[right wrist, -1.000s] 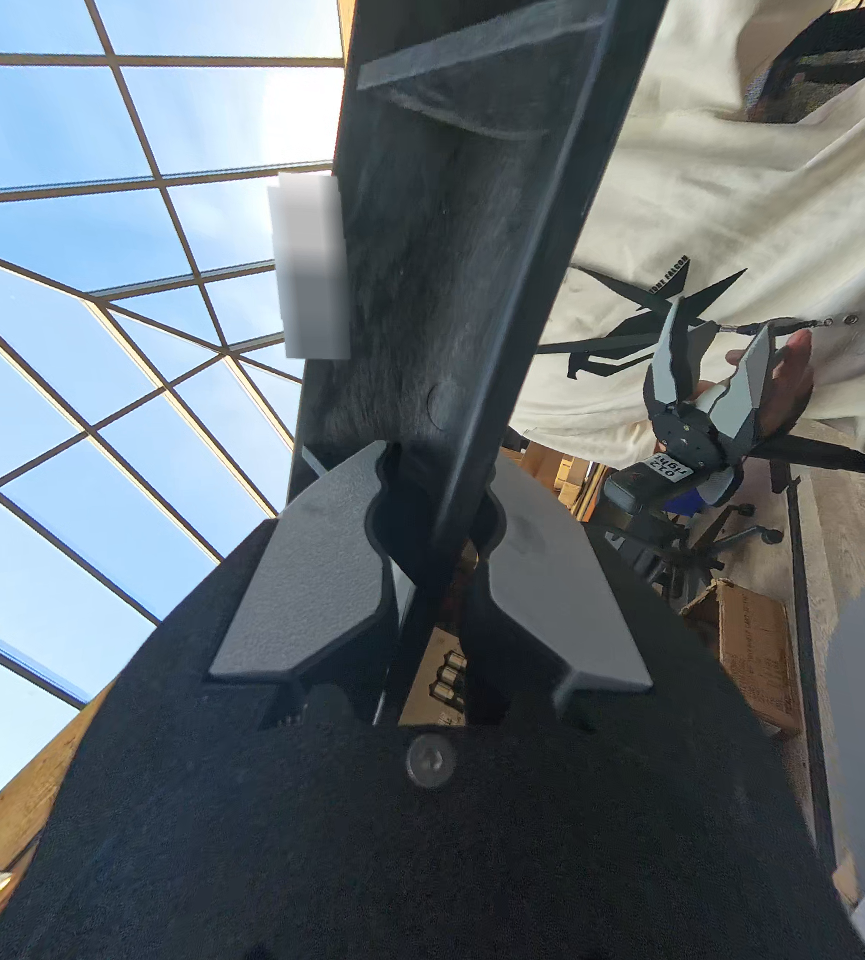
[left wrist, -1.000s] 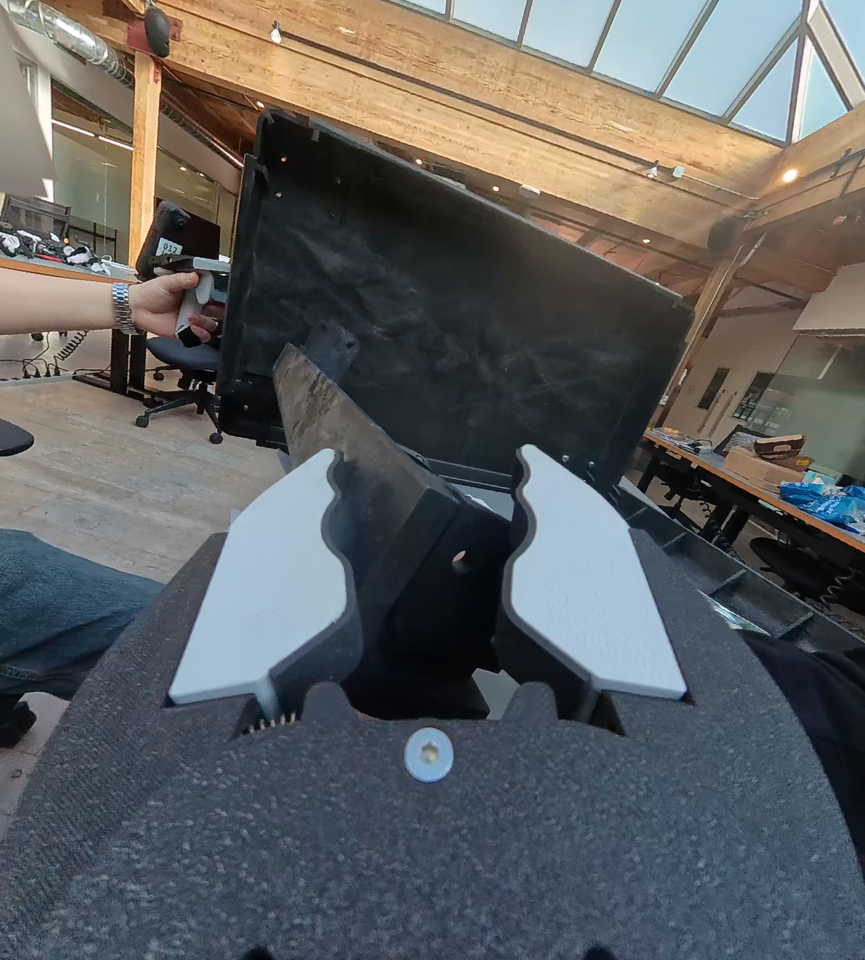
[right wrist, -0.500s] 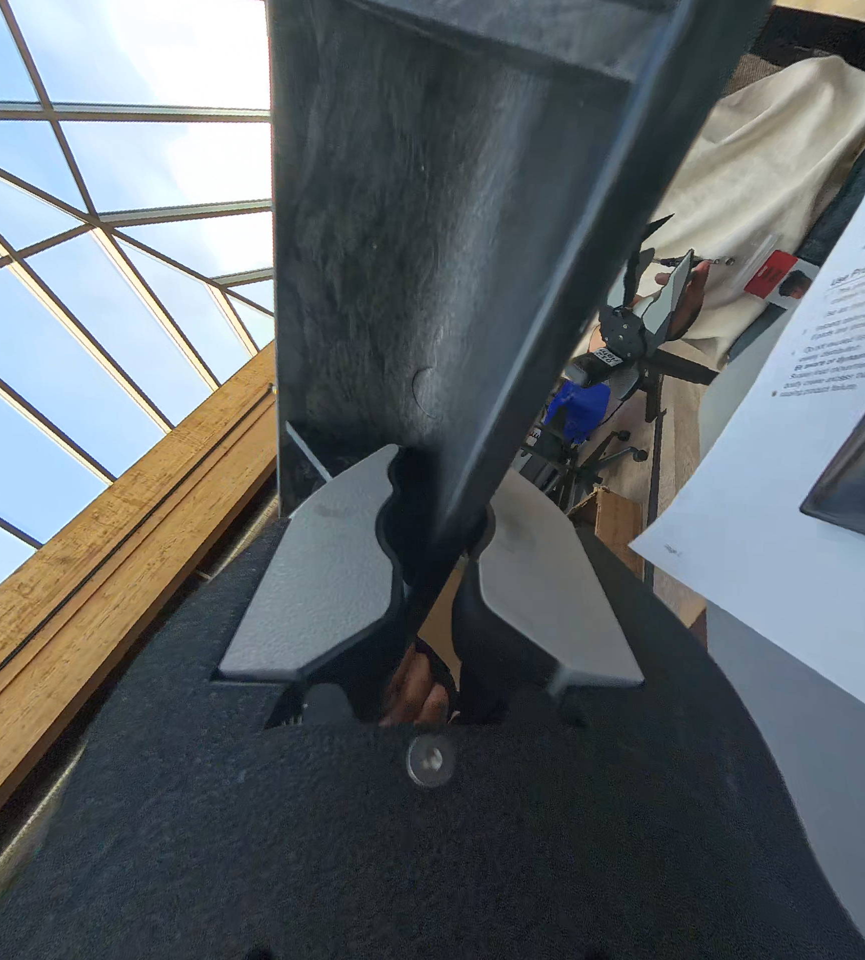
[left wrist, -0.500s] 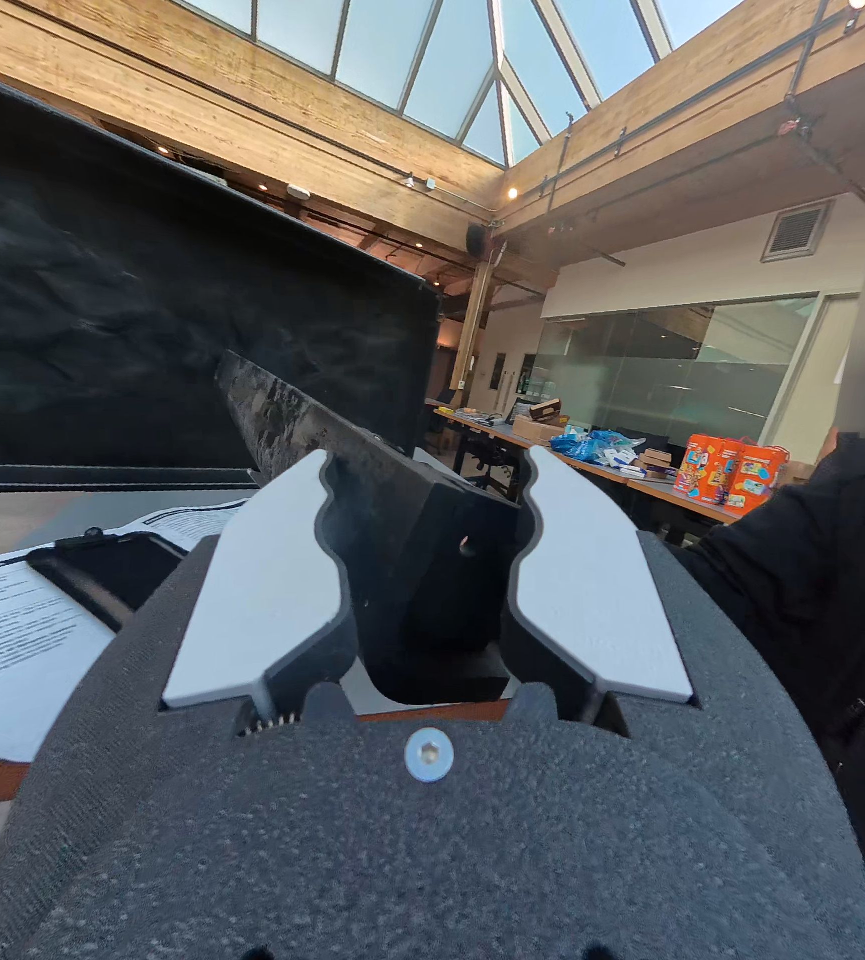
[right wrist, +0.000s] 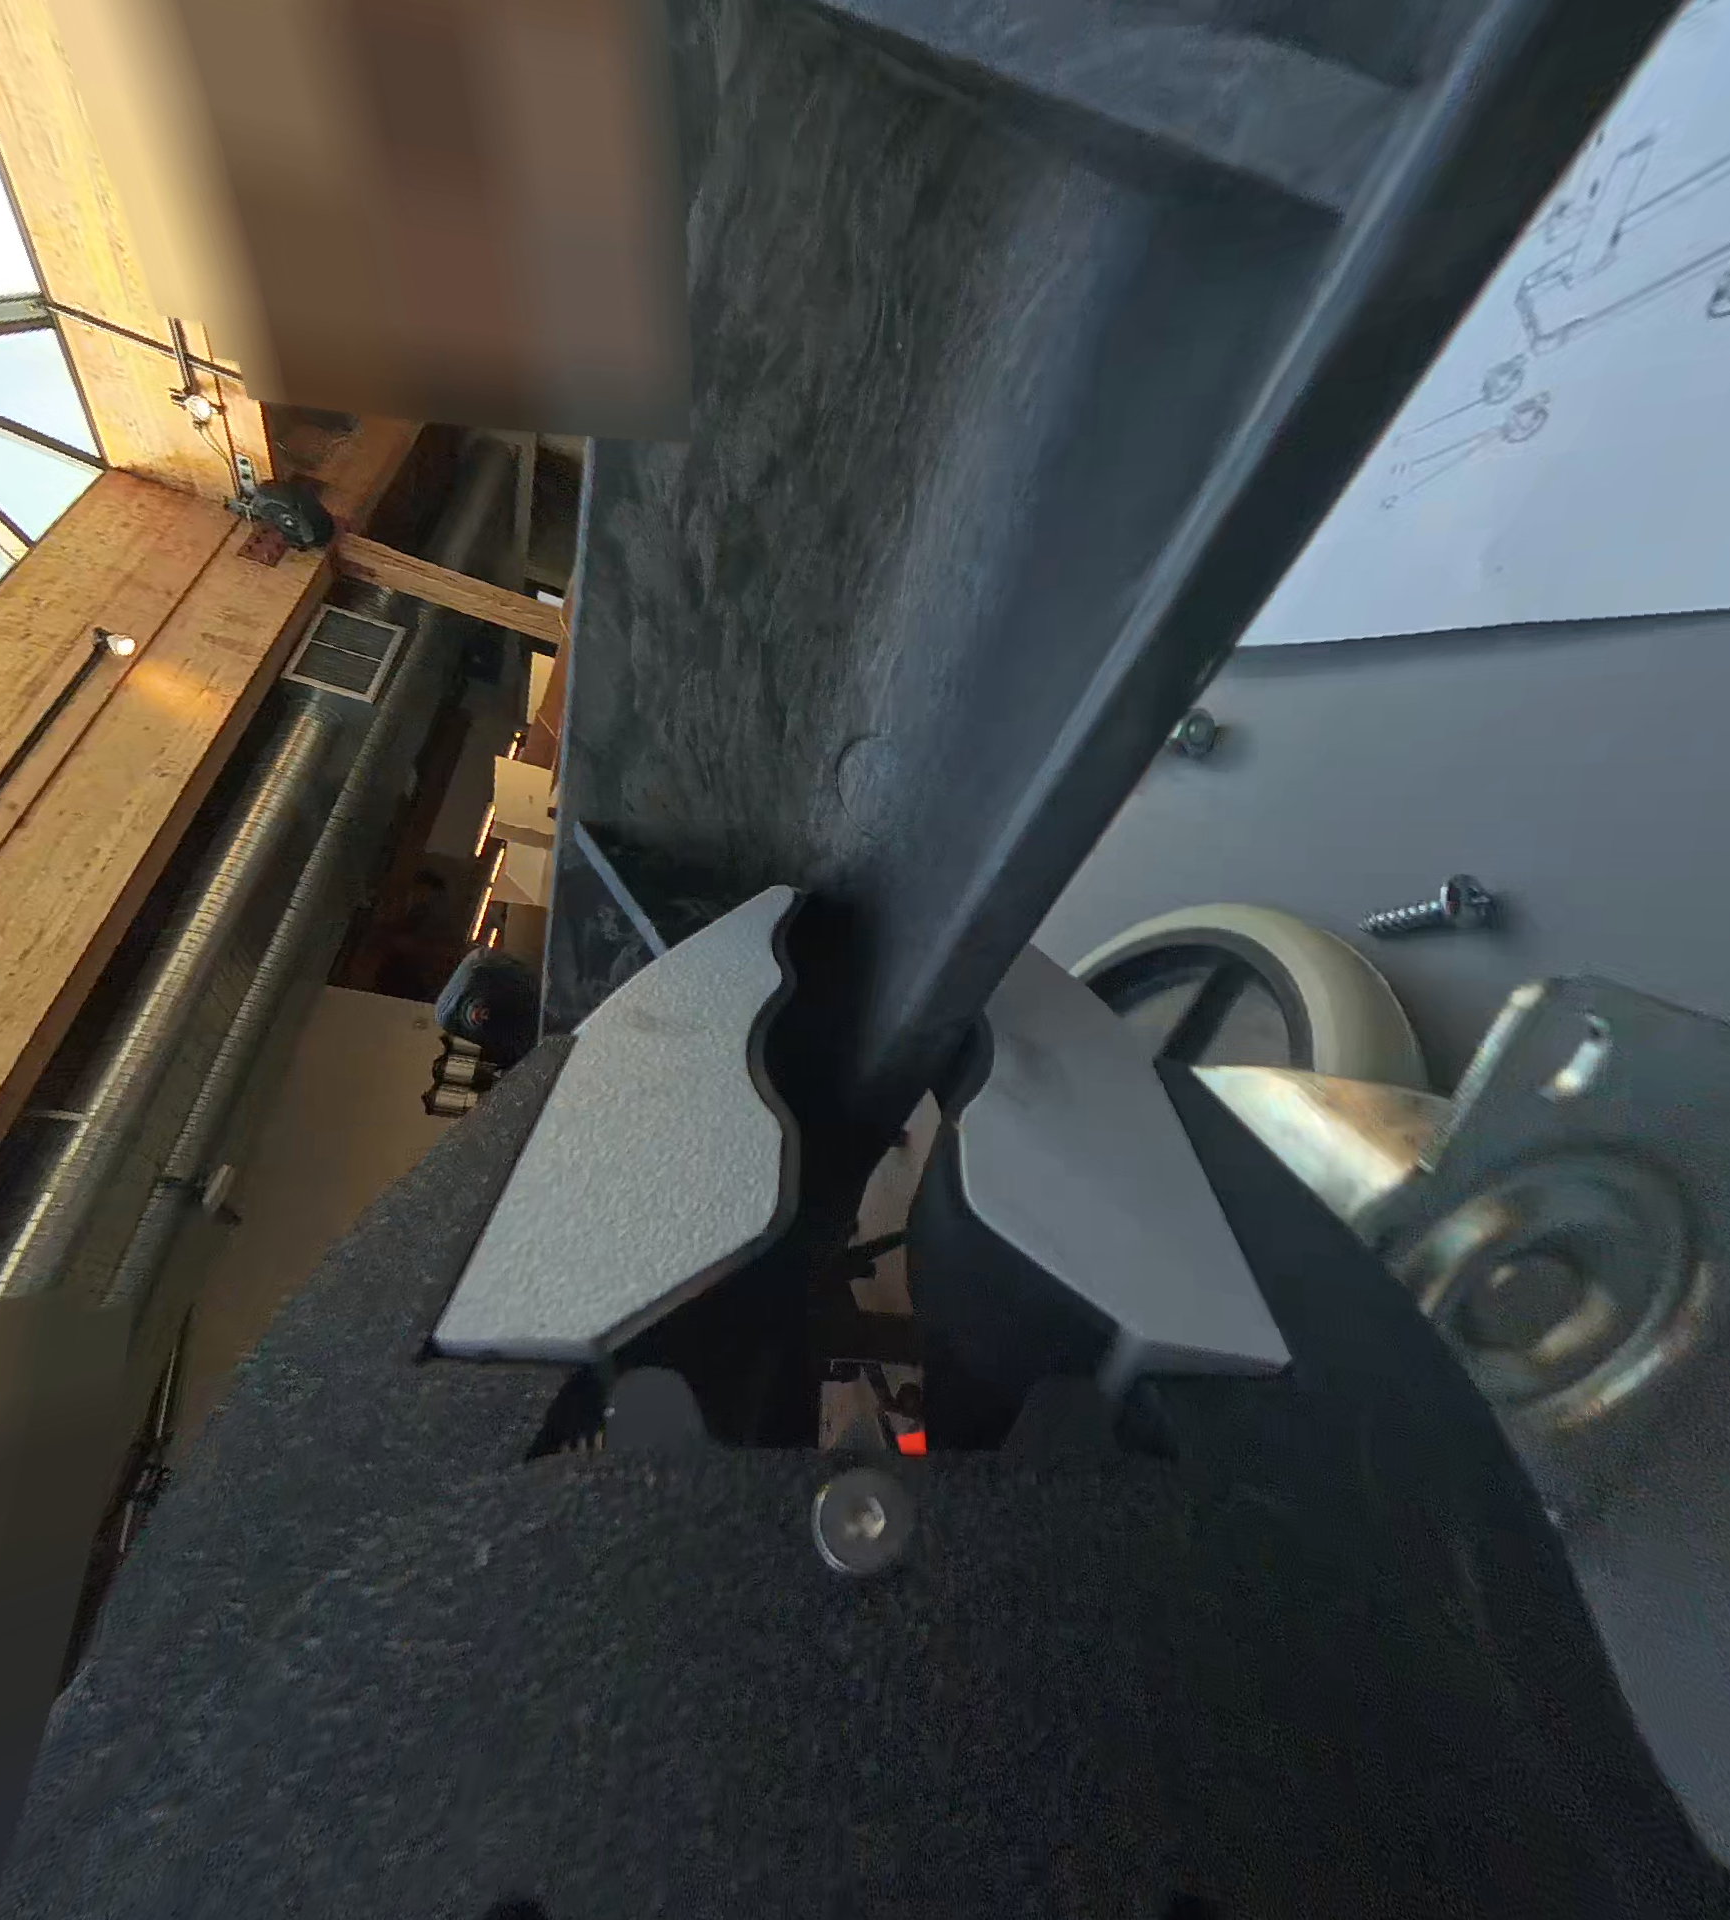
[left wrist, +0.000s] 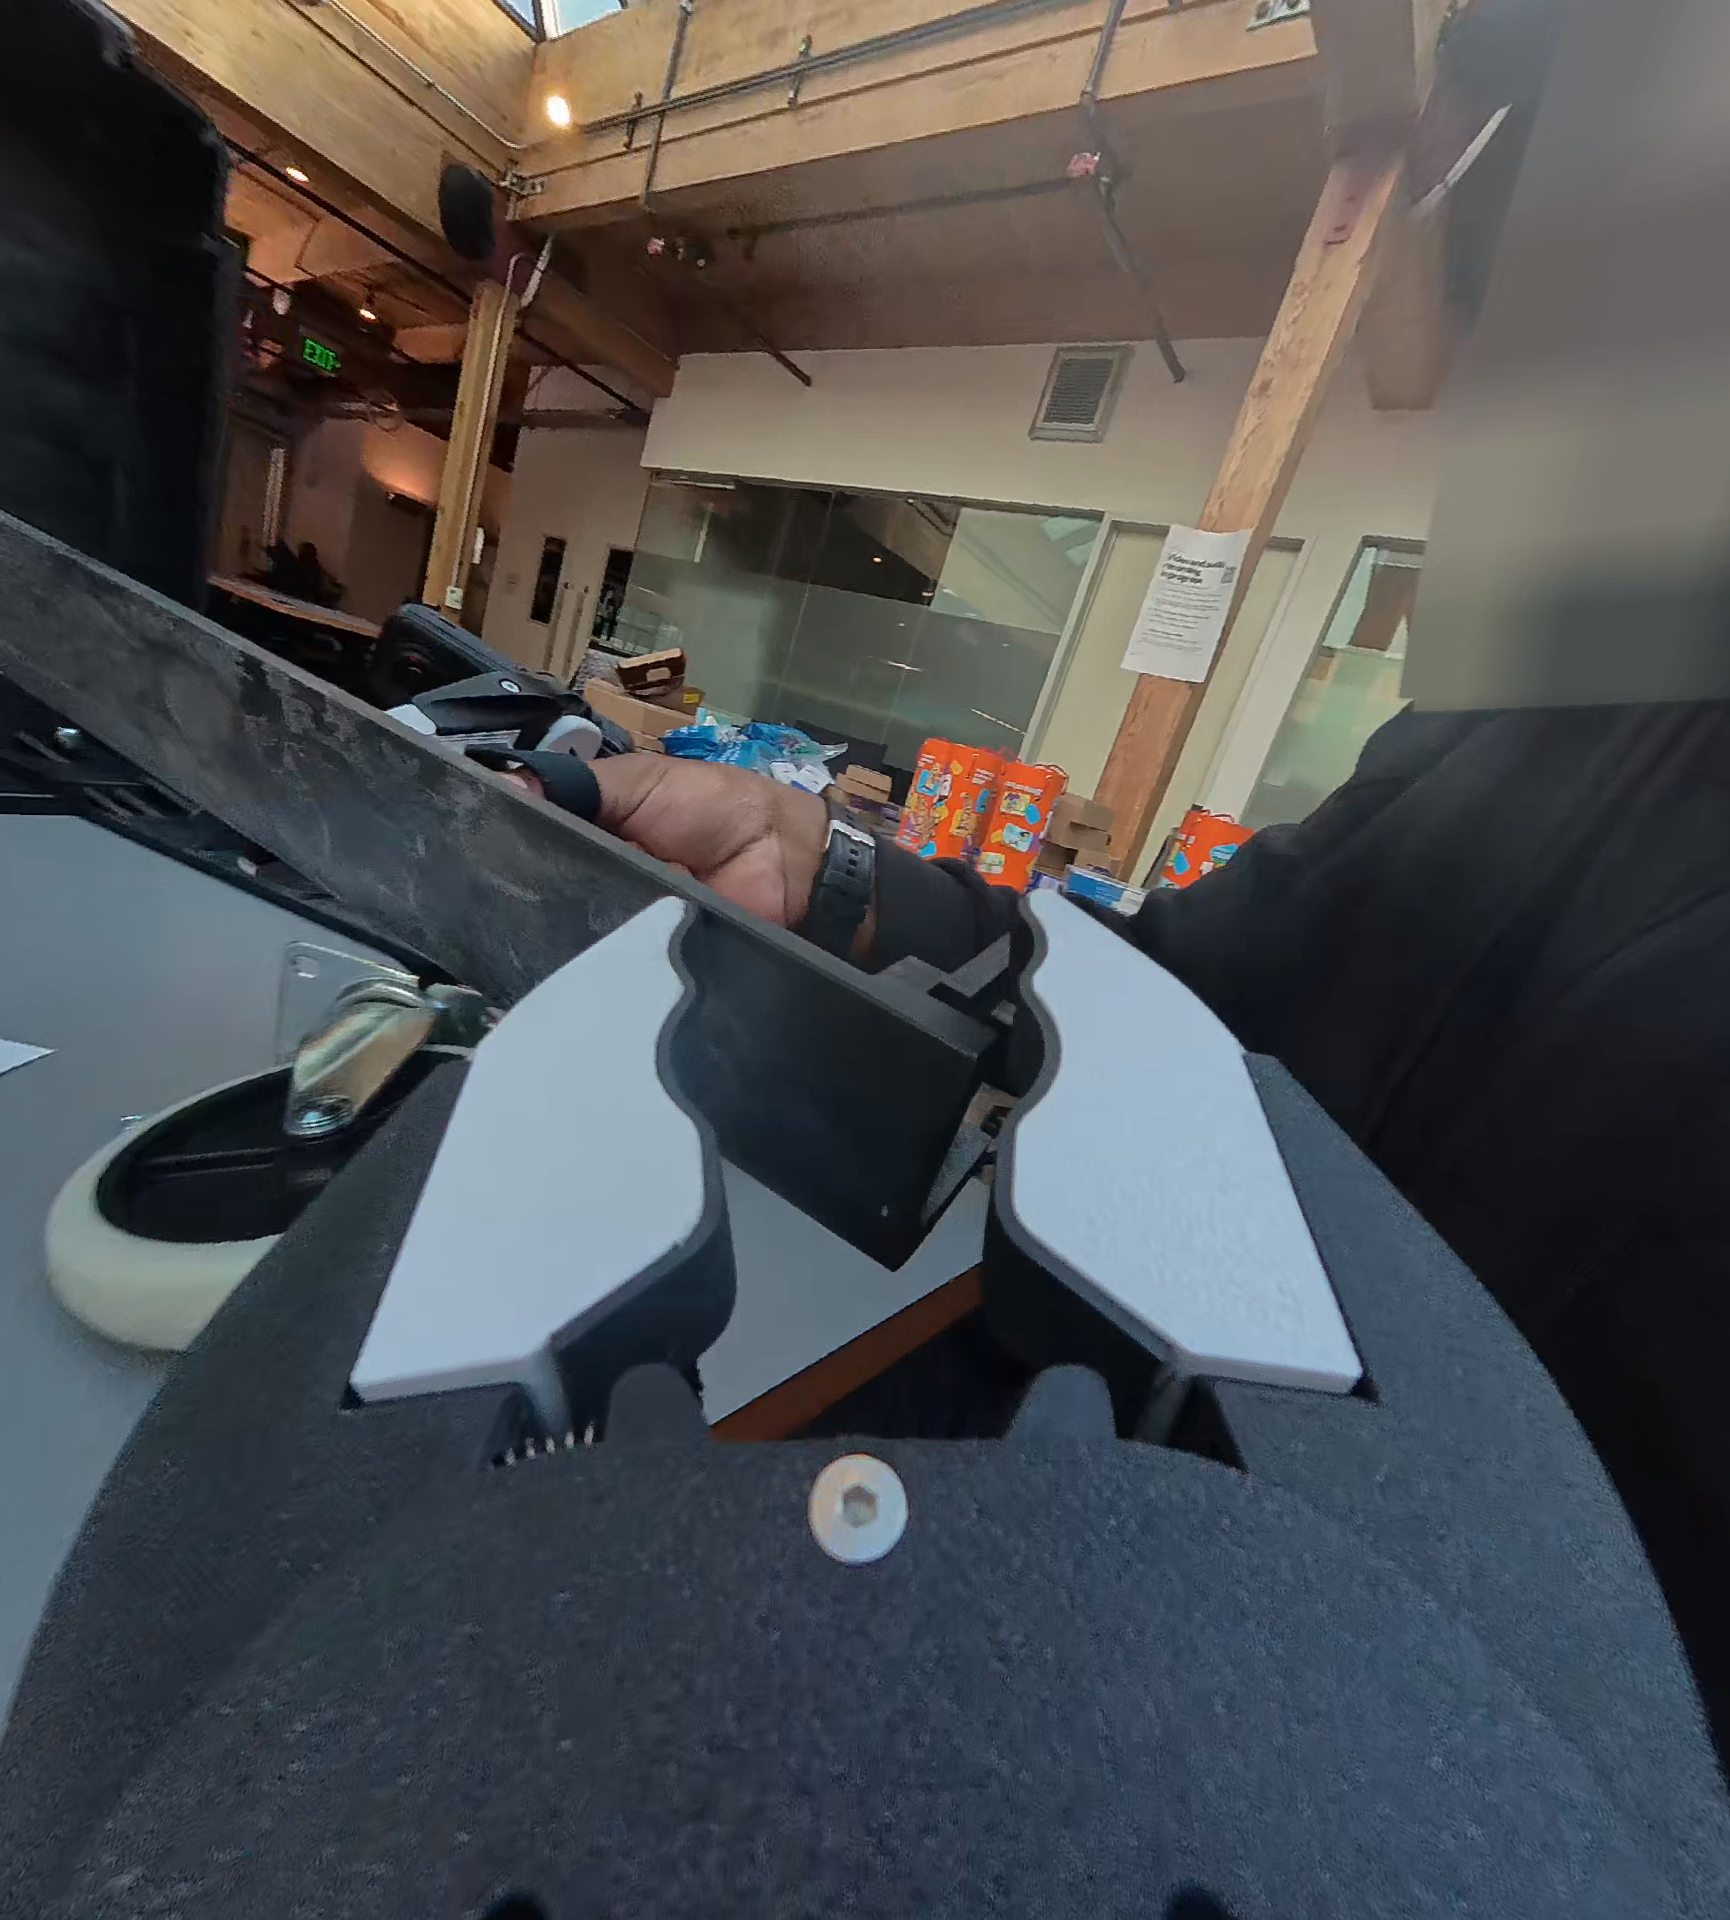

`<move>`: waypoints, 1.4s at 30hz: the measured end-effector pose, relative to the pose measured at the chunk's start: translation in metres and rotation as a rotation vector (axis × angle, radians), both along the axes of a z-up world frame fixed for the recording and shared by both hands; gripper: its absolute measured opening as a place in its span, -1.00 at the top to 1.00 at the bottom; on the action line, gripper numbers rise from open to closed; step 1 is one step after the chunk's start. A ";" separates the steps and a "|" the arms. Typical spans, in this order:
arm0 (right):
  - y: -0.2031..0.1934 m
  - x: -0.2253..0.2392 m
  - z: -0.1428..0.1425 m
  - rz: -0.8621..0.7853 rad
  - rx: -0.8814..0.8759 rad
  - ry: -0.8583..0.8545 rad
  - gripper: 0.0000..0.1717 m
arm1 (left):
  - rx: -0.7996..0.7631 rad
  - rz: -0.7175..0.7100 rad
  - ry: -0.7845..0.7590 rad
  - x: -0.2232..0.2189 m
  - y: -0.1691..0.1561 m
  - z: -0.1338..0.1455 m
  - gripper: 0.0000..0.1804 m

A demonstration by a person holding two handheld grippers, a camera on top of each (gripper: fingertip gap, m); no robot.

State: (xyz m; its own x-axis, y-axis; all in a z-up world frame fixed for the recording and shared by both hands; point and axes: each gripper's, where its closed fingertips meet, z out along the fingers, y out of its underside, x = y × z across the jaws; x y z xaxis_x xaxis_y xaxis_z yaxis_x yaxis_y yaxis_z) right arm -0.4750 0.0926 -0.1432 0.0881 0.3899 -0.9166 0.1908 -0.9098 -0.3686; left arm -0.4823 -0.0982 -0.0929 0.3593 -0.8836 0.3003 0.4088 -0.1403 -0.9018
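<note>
Swung toward caster (left wrist: 217, 1195) | left gripper (left wrist: 856, 997) wide, spans black panel (left wrist: 819, 1091); right gripper (right wrist: 882, 997) clamps panel edge (right wrist: 1100, 727)

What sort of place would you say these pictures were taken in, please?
Probably an open-plan workshop or office in a converted timber building: exposed wooden beams, glass-walled rooms, and a grey worktable carrying a caster wheel, a loose screw and an assembly diagram sheet.

The left wrist view looks level and close across the grey surface (left wrist: 61, 935) toward glass partitions at 12 o'clock. The right wrist view tilts steeply upward. Both share the black panel (left wrist: 321, 821) and caster wheel (right wrist: 1349, 987).
</note>
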 end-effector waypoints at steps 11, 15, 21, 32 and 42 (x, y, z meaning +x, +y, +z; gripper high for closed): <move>0.025 0.151 -0.026 0.125 0.075 -0.280 0.79 | -0.254 -0.309 -0.224 0.170 0.053 0.002 0.39; 0.042 0.185 -0.033 0.164 0.095 -0.359 0.78 | -0.373 -0.197 -0.105 0.216 0.106 -0.011 0.40; 0.062 0.217 -0.032 0.189 0.145 -0.407 0.77 | -0.528 -0.050 -0.018 0.265 0.164 -0.030 0.69; 0.043 0.253 -0.042 0.364 0.183 -0.389 0.78 | -0.573 0.028 -0.009 0.319 0.194 -0.026 1.00; 0.069 0.297 -0.021 0.342 0.102 -0.228 0.77 | -0.524 0.363 0.313 0.334 0.234 -0.020 0.87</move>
State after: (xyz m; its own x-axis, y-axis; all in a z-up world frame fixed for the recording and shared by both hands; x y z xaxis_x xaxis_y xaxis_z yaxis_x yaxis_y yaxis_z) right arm -0.1785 0.1613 -0.1638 0.1341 0.5197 -0.8438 0.5630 -0.7407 -0.3667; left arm -0.1487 0.1355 -0.1133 0.7426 -0.4590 0.4878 0.2450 -0.4916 -0.8356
